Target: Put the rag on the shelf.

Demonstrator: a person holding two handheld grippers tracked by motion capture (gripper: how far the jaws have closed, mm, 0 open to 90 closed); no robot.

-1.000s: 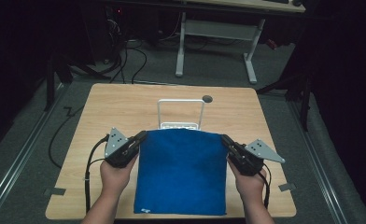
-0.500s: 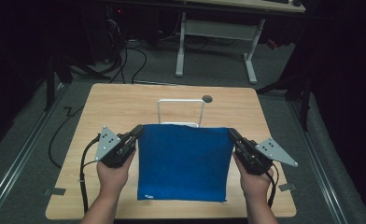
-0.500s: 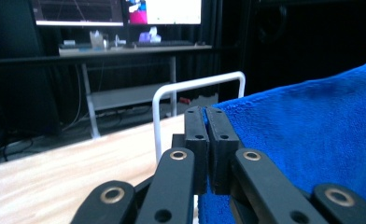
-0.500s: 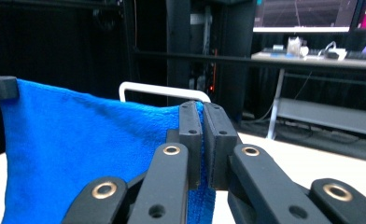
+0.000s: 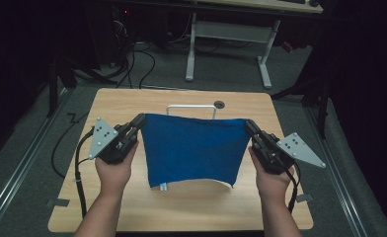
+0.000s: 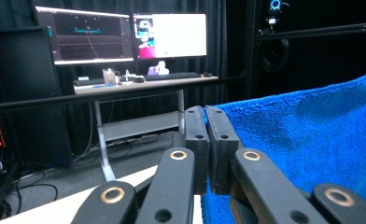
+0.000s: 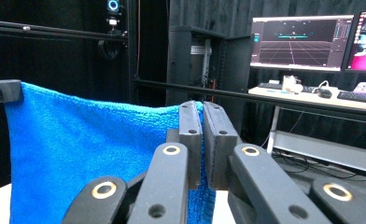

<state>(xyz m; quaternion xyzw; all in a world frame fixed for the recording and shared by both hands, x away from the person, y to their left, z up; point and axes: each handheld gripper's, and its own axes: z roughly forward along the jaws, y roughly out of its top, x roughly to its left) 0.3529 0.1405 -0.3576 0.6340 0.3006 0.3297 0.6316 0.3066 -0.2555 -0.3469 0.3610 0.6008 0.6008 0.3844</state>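
The blue towel (image 5: 193,148) hangs spread above the middle of the desk (image 5: 132,101), its lower edge off the wood. The left tongs (image 5: 140,120) clamp its top corner at 9 o'clock; the right tongs (image 5: 249,125) clamp the opposite corner at 3 o'clock. A white wire stand (image 5: 191,107) sits behind it at 12 o'clock.

the blue towel (image 5: 194,148) hid most of the white wire stand (image 5: 191,106) behind it in the high view. in the left tool view the towel ran off the right edge. the monitors' (image 7: 302,43) contents were too small to read.
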